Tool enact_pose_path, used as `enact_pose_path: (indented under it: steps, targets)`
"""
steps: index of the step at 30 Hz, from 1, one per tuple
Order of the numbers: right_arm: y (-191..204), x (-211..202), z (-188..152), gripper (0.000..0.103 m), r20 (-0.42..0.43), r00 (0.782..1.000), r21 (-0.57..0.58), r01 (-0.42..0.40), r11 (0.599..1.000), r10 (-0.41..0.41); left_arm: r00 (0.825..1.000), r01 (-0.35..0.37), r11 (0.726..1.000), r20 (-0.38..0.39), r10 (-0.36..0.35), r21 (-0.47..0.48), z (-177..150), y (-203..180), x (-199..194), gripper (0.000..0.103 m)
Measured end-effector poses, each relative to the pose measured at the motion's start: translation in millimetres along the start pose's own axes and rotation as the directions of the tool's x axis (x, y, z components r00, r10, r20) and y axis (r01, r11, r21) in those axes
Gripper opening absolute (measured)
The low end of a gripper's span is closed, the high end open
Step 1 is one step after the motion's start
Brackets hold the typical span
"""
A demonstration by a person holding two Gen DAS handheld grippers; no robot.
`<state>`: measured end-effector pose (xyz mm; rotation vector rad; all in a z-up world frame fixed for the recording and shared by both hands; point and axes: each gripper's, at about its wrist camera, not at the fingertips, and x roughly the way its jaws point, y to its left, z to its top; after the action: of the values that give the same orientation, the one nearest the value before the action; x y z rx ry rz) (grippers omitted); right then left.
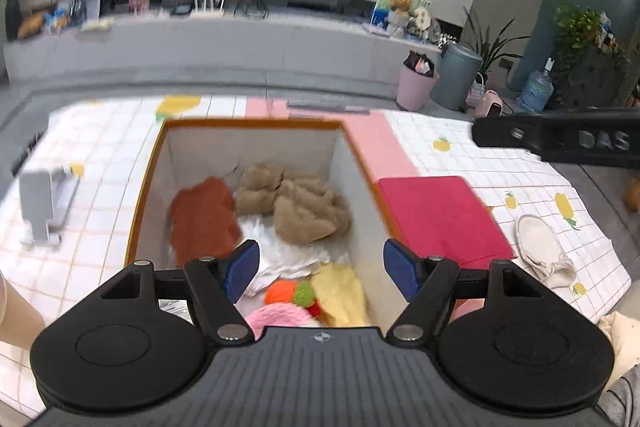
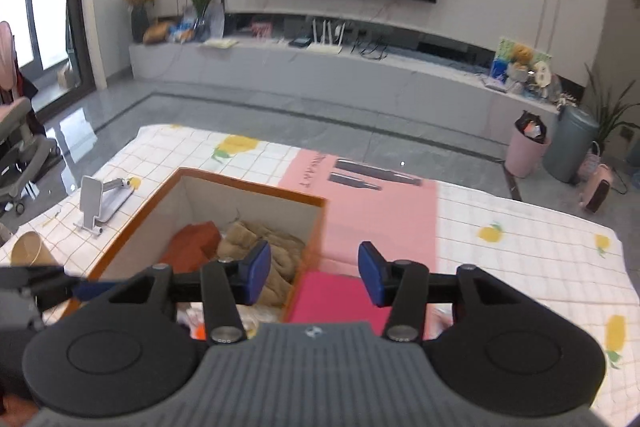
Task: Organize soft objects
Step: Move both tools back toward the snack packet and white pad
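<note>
Left wrist view: the left gripper (image 1: 320, 269) hangs over the near end of an orange-rimmed cardboard box (image 1: 256, 125), its 2 blue pads (image 1: 242, 269) spread wide with nothing between them. Inside the box, soft things lie packed from wall to wall: a rust-red cloth (image 1: 202, 221) at the left, a tan fleece bundle (image 1: 304, 203) toward the far right corner, a white fluffy piece (image 1: 276, 247) in the middle, and at the near edge a yellow cloth (image 1: 340, 293), an orange-and-green pompom toy (image 1: 292, 295) and a pink plush (image 1: 280, 319). The box stands on a table under a white checked cloth with lemon prints (image 1: 104, 143). Touching the box's right wall lies a flat magenta lid (image 1: 440, 219); beyond it, near the table's right edge, a cream fabric shoe (image 1: 544, 251) lies on the cloth. Left of the box, apart from it, stands a grey phone stand (image 1: 44, 205). The right gripper (image 1: 560, 139) enters from the right edge, above the table and clear of the box.

Right wrist view: the right gripper (image 2: 314, 273) is held above the box's right wall (image 2: 312, 231), jaws parted and empty, the left pad over the tan fleece bundle (image 2: 256, 235) and the right pad over the magenta lid (image 2: 340, 297) and a pink mat (image 2: 372, 203). Open tablecloth (image 2: 540, 239) stretches to the right and far edges. A paper cup (image 2: 28, 249) sits at the left, near the phone stand (image 2: 96, 203). Part of the left gripper (image 2: 48, 285) shows at the left edge.
</note>
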<state>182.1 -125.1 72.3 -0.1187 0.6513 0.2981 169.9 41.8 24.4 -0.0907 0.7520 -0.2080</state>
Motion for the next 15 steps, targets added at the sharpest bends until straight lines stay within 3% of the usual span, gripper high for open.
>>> enact_pose_path:
  steps: [1,3,4,9,15]
  targets:
    - [-10,-11,-5,0.051,0.028,1.0,0.016,0.013,1.0,-0.013,1.0,0.015,1.0,0.013,-0.015,0.013,0,-10,-6,0.083]
    - [-30,-29,-15,0.071,0.072,0.997,0.051,0.035,0.998,-0.039,0.999,0.033,0.999,0.031,-0.033,0.02,1,-26,-15,0.085]
    - [-39,-37,-21,0.074,0.093,0.994,0.063,0.043,0.997,-0.049,0.999,0.028,0.999,0.046,-0.029,0.026,2,-35,-19,0.085]
    - [-89,-52,-49,0.086,0.09,0.991,0.134,0.087,0.987,-0.099,0.992,0.026,0.997,0.12,-0.035,0.075,2,-79,-32,0.085]
    - [-138,-40,-78,0.091,0.023,0.989,0.138,0.138,0.981,-0.143,0.991,0.081,0.995,0.105,-0.086,0.053,1,-116,-17,0.086]
